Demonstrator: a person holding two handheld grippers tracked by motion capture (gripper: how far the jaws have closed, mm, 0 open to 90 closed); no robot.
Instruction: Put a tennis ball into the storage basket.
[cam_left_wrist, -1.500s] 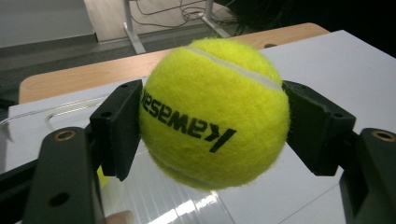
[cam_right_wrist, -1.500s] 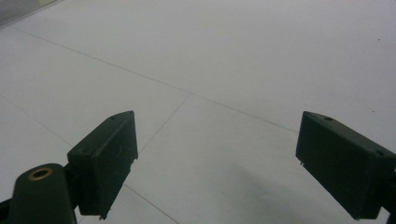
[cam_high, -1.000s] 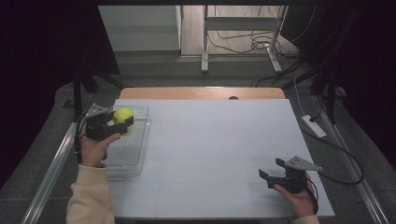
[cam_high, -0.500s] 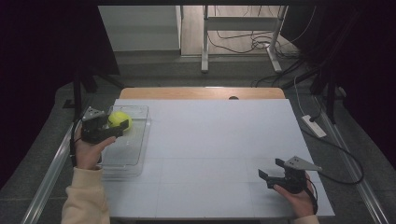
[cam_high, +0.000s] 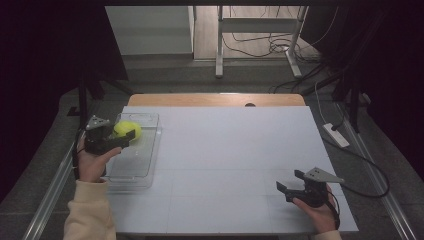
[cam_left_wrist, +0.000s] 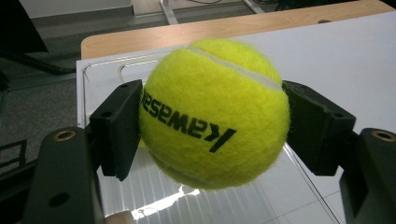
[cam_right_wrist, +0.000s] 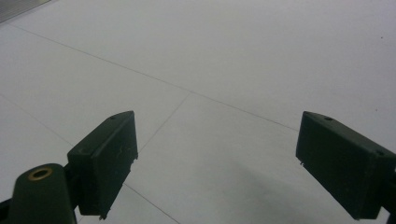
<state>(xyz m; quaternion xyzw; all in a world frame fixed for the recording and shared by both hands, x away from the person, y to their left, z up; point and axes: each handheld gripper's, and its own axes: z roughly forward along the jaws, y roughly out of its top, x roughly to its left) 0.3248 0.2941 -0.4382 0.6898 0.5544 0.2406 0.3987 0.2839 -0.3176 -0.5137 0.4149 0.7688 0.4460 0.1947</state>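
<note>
You hold the tennis ball (cam_left_wrist: 214, 112) pinched between your left gripper (cam_high: 111, 138) fingers, just above the clear tray (cam_high: 147, 150). Next, judge whether to lower it into the tray and release gently. Your right gripper (cam_high: 291, 181), far from the tray, rests with fingers spread over bare tabletop (cam_high: 225, 150); nothing blocks you.

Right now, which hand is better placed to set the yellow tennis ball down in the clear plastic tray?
Left: the left gripper grips the yellow tennis ball above the clear plastic tray.
</note>
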